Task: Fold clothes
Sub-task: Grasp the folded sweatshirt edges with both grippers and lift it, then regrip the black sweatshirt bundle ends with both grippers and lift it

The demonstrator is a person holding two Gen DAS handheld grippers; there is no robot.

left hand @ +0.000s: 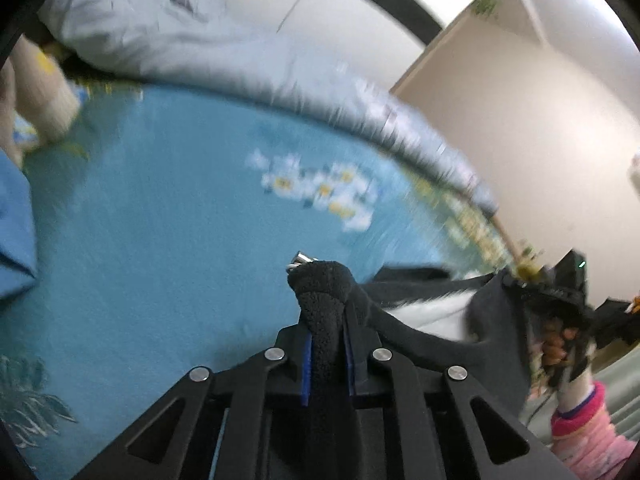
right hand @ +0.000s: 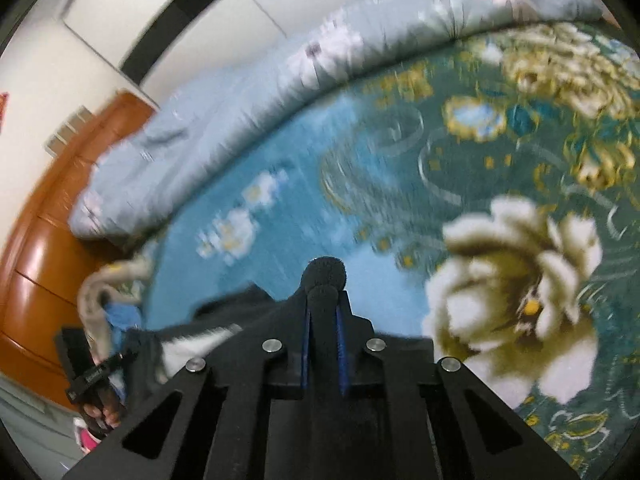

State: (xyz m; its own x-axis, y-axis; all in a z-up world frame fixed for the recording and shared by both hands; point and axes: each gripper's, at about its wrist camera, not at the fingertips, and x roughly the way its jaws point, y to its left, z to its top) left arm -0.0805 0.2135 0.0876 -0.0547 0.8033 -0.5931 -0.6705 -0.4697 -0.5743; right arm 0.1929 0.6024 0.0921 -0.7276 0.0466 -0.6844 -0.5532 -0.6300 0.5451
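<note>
Aloft, left gripper (left hand: 325,320) and right gripper (right hand: 325,308) each pinching black fleece garment (left hand: 420,344) above blue bedspread (left hand: 160,240).

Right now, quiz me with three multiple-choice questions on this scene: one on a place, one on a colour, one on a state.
1. Where does the rolled pale grey floral quilt lie?
A. along the far edge of the blue floral bedspread
B. on the floor
C. inside a drawer

2. What colour is the fleece garment?
A. red
B. black
C. yellow

3. How is the left gripper?
A. open
B. shut on nothing
C. shut on the garment

Answers: A, the quilt borders the bedspread's far side; B, dark fleece shows in both views; C, fabric fills the closed fingers, as with the right gripper.
</note>
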